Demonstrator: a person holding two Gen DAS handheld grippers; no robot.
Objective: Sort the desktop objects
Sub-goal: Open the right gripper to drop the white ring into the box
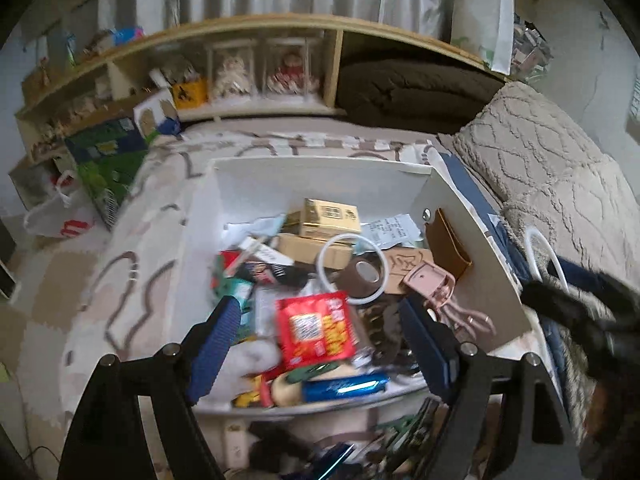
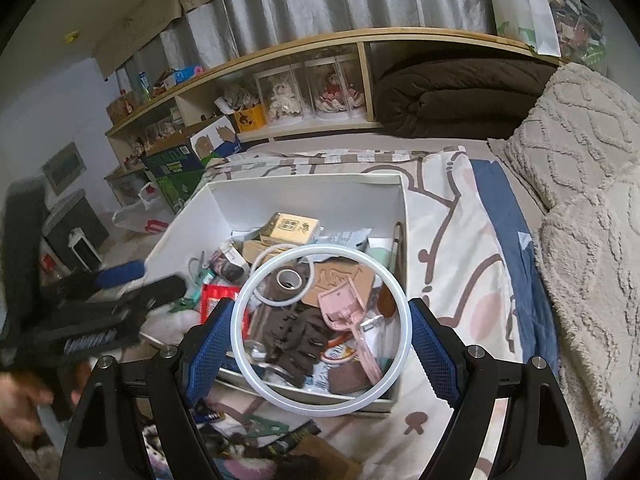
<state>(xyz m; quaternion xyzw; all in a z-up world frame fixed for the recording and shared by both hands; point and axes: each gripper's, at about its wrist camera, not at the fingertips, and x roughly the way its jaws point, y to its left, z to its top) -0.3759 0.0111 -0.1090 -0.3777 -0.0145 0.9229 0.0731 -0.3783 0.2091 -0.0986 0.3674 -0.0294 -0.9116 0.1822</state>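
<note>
A white box [image 1: 320,176] on the bed holds several small items. My left gripper [image 1: 320,340] is open over its near part, with a red snack packet [image 1: 316,330] between its fingers, not clamped. My right gripper [image 2: 322,336] holds a large white silicone ring [image 2: 322,330] between its blue pads, above the box [image 2: 304,188] at its near right corner. In the box lie a pink clip [image 2: 352,312], a brown hair claw [image 2: 298,338], a smaller white ring [image 1: 352,268] and a gold box [image 1: 330,218].
The bedspread [image 2: 452,240] has a blue blanket strip [image 2: 516,240] and a beige pillow [image 2: 580,200] to the right. Loose items [image 2: 260,432] lie in front of the box. A wooden shelf [image 2: 320,52] runs behind the bed.
</note>
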